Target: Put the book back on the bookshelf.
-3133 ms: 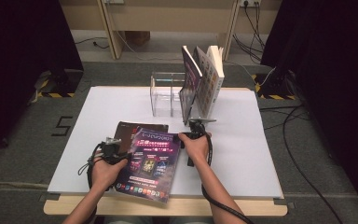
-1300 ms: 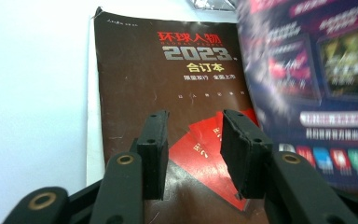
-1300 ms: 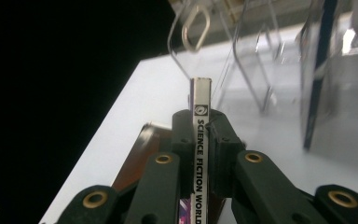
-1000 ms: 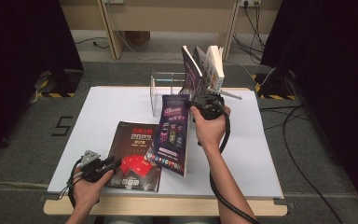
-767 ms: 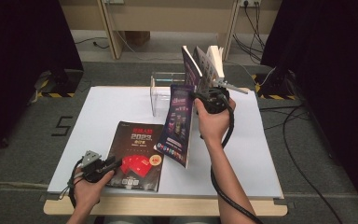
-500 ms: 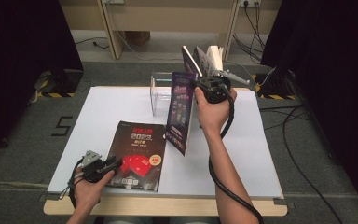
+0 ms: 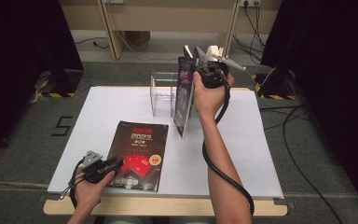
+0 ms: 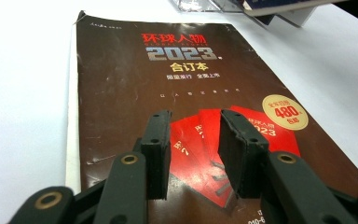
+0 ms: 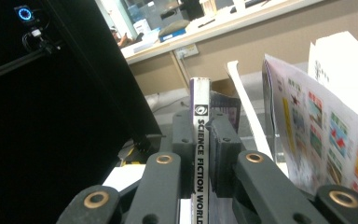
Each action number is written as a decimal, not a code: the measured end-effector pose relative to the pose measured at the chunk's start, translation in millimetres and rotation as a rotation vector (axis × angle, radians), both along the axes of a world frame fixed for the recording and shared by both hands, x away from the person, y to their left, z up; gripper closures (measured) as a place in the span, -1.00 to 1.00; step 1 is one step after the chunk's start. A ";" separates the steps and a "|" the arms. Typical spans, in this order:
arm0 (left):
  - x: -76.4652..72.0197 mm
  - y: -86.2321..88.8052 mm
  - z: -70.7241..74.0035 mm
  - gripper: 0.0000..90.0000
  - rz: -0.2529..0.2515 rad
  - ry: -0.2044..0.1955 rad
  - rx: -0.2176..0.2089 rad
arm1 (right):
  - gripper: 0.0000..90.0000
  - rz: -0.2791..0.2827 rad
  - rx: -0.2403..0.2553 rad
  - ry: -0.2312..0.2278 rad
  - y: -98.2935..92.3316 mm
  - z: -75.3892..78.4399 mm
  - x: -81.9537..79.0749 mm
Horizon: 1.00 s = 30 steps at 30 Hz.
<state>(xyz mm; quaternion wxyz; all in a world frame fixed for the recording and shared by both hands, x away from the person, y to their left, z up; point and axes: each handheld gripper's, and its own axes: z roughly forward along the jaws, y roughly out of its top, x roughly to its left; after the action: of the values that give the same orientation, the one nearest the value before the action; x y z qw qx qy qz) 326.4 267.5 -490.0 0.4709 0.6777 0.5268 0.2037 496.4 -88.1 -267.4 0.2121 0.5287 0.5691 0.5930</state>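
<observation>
A thin purple paper magazine point(image 7: 184, 95) with a white spine stands upright above the white worktop point(image 7: 261, 140), at twelve o'clock of the right gripper point(image 9: 200, 128), which clamps its spine beside the clear acrylic rack point(image 7: 163, 93). The left gripper point(image 8: 193, 140) hovers parted, gripping nothing, over the dark brown magazine point(image 8: 135, 84) lying flat.

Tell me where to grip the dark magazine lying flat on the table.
Take the dark magazine by its near edge, coming in low from the person's side. It lies flat, so only an edge offers a pinch, and the left gripper already hovers there, jaws apart.
</observation>
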 end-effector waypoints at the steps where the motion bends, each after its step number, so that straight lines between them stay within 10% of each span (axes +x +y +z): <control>1: -0.1 0.1 -0.2 0.41 -0.002 -0.004 0.003 | 0.86 -0.004 -0.003 -0.004 1.0 0.7 1.6; 13: -0.7 2.6 -0.7 0.42 -0.001 -0.010 -0.001 | 0.86 -0.061 -0.027 -0.018 17.2 -5.7 18.8; 22: -0.1 3.5 -3.3 0.42 -0.004 -0.012 -0.001 | 0.85 -0.147 -0.156 -0.106 34.7 -8.2 39.2; 30: 1.0 4.6 -4.4 0.42 0.000 -0.004 -0.012 | 0.84 -0.159 -0.220 -0.132 43.1 -21.9 22.2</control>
<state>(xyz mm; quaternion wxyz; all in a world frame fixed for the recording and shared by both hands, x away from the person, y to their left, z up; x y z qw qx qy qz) 327.5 272.1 -494.4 0.4761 0.6746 0.5268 0.2019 518.6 -44.9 -289.3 0.3519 0.5058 0.5716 0.5419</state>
